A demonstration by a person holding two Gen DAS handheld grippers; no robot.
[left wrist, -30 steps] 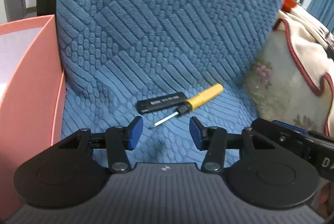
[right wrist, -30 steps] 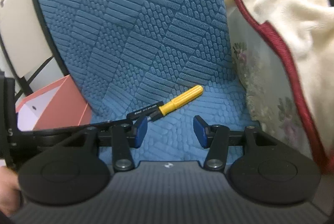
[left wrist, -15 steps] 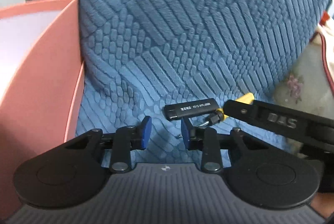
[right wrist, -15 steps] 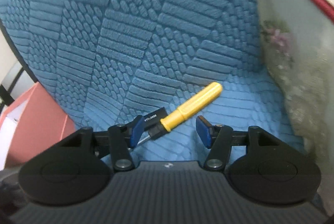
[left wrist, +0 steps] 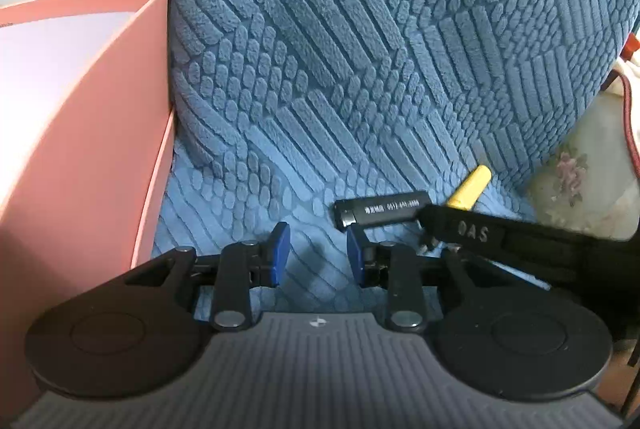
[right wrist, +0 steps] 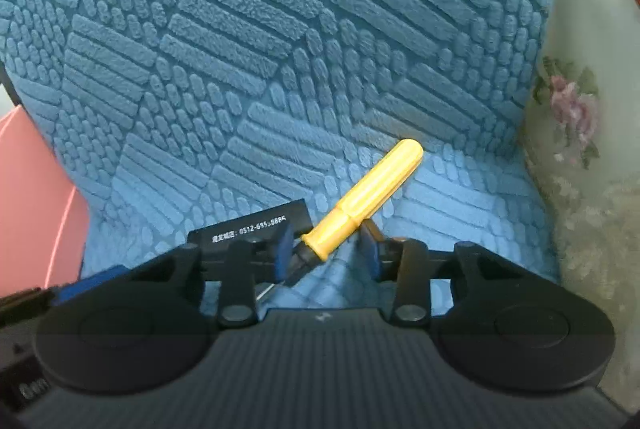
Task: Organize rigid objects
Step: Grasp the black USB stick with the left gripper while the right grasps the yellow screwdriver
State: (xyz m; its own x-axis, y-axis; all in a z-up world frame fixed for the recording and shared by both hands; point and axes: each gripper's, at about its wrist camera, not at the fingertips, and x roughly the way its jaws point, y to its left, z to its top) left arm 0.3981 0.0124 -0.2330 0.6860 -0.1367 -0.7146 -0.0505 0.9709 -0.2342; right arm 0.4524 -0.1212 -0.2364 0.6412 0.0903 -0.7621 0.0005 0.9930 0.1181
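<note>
Straddling a yellow screwdriver [right wrist: 366, 195] at lower centre of its frame, the right gripper [right wrist: 326, 253] has its fingers spread either side of the handle's lower end, not yet pinching. The left gripper [left wrist: 316, 255], fingers also spread and empty, hovers low in its own frame, the black lighter [left wrist: 382, 211] just above its right fingertip. Both items lie touching on the blue seat cover [left wrist: 360, 69]. A pink box [left wrist: 80, 157] waits at left. Judging by this, nothing is sorted yet; both pickups remain.
</note>
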